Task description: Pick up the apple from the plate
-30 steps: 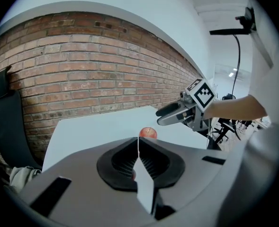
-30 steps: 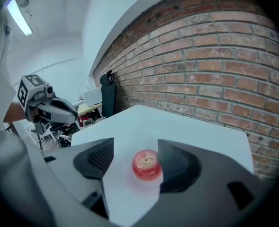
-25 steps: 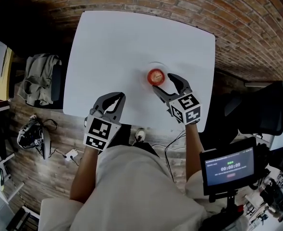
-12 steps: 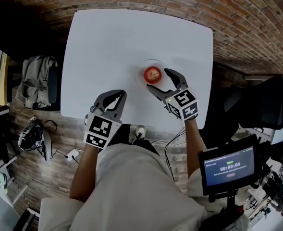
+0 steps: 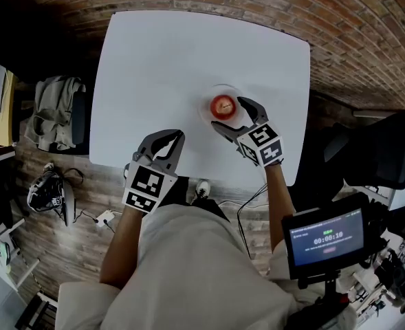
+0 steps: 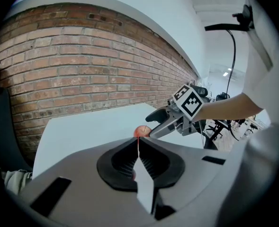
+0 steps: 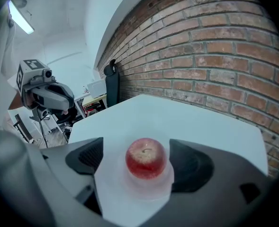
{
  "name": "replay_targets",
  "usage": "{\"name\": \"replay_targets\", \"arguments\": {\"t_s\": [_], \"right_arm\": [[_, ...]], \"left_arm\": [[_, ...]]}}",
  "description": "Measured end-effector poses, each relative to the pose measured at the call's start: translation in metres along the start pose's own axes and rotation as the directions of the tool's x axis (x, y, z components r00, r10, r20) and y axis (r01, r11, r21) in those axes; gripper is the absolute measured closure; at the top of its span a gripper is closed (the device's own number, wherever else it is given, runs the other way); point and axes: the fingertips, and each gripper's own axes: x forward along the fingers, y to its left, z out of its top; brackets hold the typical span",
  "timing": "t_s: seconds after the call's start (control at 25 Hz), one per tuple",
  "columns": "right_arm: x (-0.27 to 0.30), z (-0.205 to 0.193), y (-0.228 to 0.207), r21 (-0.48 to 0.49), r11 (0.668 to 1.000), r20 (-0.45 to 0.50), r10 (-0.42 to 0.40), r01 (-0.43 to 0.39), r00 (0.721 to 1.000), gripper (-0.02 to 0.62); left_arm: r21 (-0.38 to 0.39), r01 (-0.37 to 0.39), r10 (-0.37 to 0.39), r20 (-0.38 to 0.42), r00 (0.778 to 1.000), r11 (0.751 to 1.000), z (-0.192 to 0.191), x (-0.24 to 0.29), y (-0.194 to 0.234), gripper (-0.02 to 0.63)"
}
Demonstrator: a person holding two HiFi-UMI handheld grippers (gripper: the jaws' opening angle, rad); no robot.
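Observation:
A red apple point(image 5: 223, 106) point(image 7: 146, 157) sits upright on a small white plate point(image 5: 208, 96) point(image 7: 146, 190) at the right of the white table point(image 5: 168, 60). My right gripper point(image 5: 228, 114) point(image 7: 140, 162) is open, and its jaws have just been opening. They stand on either side of the apple, and neither pad touches it. My left gripper point(image 5: 164, 139) point(image 6: 138, 144) rests at the table's near edge, shut and empty. The left gripper view shows the apple point(image 6: 141, 131) beyond its tips, beside the right gripper point(image 6: 153, 124).
The table's near edge runs just under both grippers. A brick surface point(image 5: 340, 40) surrounds the table. A chair with crumpled clothing point(image 5: 58, 108) stands at the left. A screen on a stand point(image 5: 326, 238) sits at the lower right, and cables and gear point(image 5: 51, 194) lie on the floor.
My right gripper has moved forward and down to the plate with its jaws spreading wider, so they now flank the apple. The left gripper has barely shifted.

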Motion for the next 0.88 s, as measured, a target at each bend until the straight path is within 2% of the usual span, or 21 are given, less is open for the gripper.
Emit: {"name": "replay_targets", "arguments": {"t_s": [0.28,0.48,0.88], "right_arm": [[0.017,-0.021,-0.009,-0.023,1.0,-0.059,-0.014,0.012,0.998,0.181],[0.024,-0.023,-0.013,0.012,1.0,-0.044,-0.014,0.015,0.999,0.181],[0.039,-0.034,-0.013,-0.089,0.995,-0.096,-0.051,0.042,0.994,0.181]], "left_arm": [[-0.003,-0.002,0.002,-0.008,1.0,1.0,-0.004,0.0,0.002,0.598],[-0.014,0.01,-0.01,-0.015,1.0,1.0,-0.008,0.0,0.001,0.598],[-0.07,0.065,-0.064,0.011,0.998,0.995,-0.004,-0.001,-0.004,0.598]]}}
